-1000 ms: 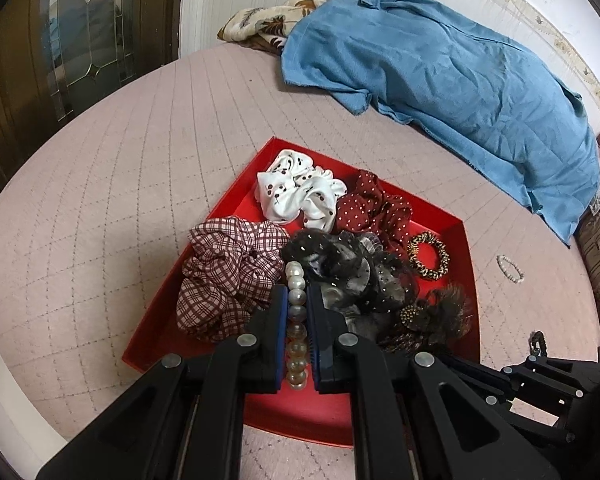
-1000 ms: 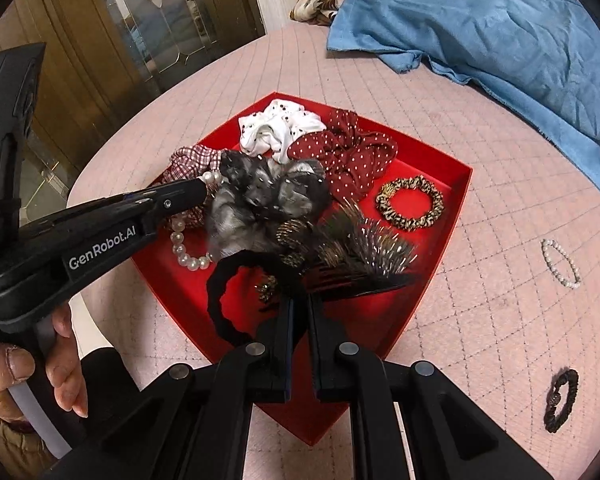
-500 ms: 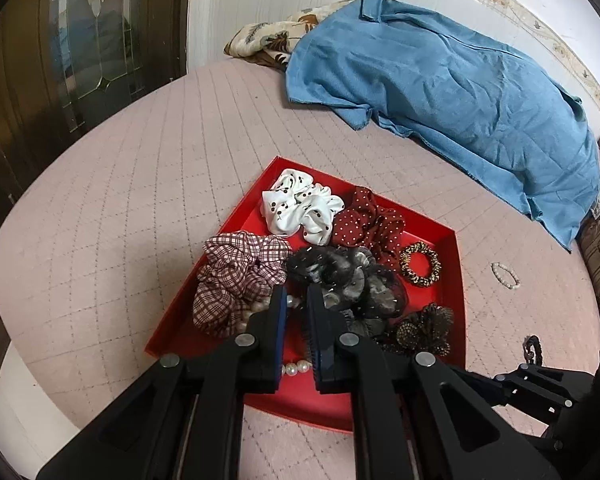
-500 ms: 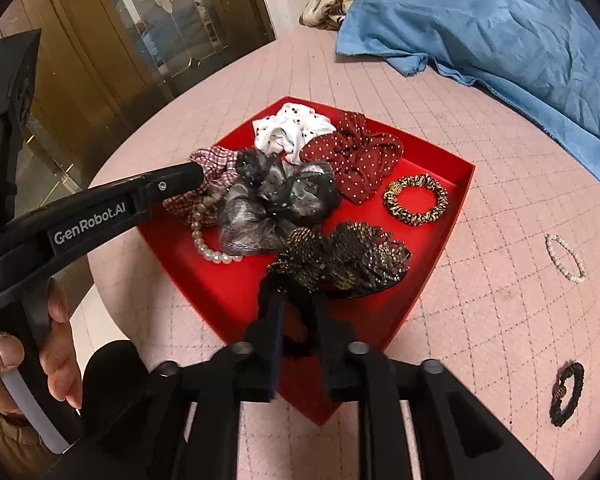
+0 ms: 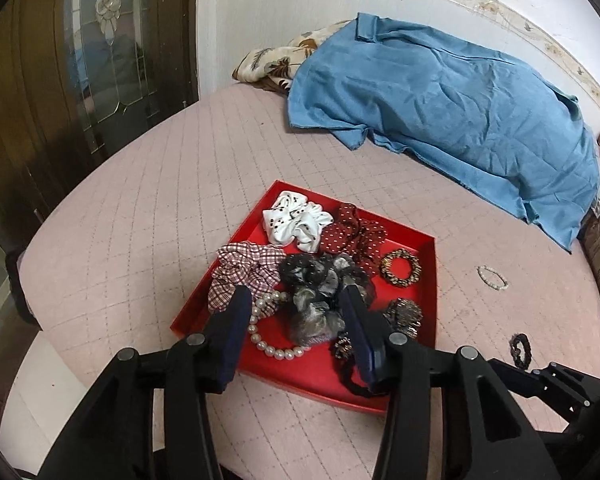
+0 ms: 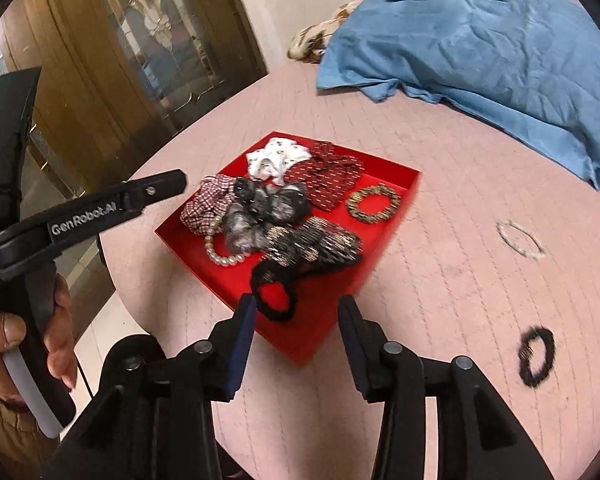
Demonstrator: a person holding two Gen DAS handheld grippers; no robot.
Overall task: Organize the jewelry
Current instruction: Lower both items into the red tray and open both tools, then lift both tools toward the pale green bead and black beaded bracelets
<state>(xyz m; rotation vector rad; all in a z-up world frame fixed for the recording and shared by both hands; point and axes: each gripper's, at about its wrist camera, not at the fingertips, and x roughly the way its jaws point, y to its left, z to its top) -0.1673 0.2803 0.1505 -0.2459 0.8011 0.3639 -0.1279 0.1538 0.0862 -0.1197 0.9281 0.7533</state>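
Opening above the near corner of the red tray (image 5: pixel 312 376), the left gripper (image 5: pixel 294 300), jaws spreading apart with nothing pinched; seen through the gap, lying loose on the tray floor, a pearl bracelet (image 5: pixel 274 332) and a grey gauze scrunchie (image 5: pixel 318 300). Opening likewise, the right gripper (image 6: pixel 296 304), jaws parting and empty, poised over the tray's near corner (image 6: pixel 300 344) with a black hair tie (image 6: pixel 274 292) just beyond the fingertips, inside the tray and free of them. Gripping the left tool's handle at the left edge of the right view, a hand (image 6: pixel 28 344).

Filling the tray's middle: a beaded dark bow (image 6: pixel 312 244) attached to the hair tie, and a checked scrunchie (image 5: pixel 246 276) against the left wall. Toward the far corner, a white spotted scrunchie (image 5: pixel 296 222) touching a dark red dotted one (image 5: pixel 352 236); by the right wall, a gold-and-black beaded ring (image 5: pixel 400 268).

Resting on the pink quilted bed (image 5: pixel 140 208) right of the tray, well apart from it: a small black hair tie (image 6: pixel 536 354) nearer, a thin white bracelet (image 6: pixel 520 238) farther.

Heaped along the far edge of the bed, a blue cloth (image 5: pixel 440 100) over a patterned cloth (image 5: pixel 272 64).
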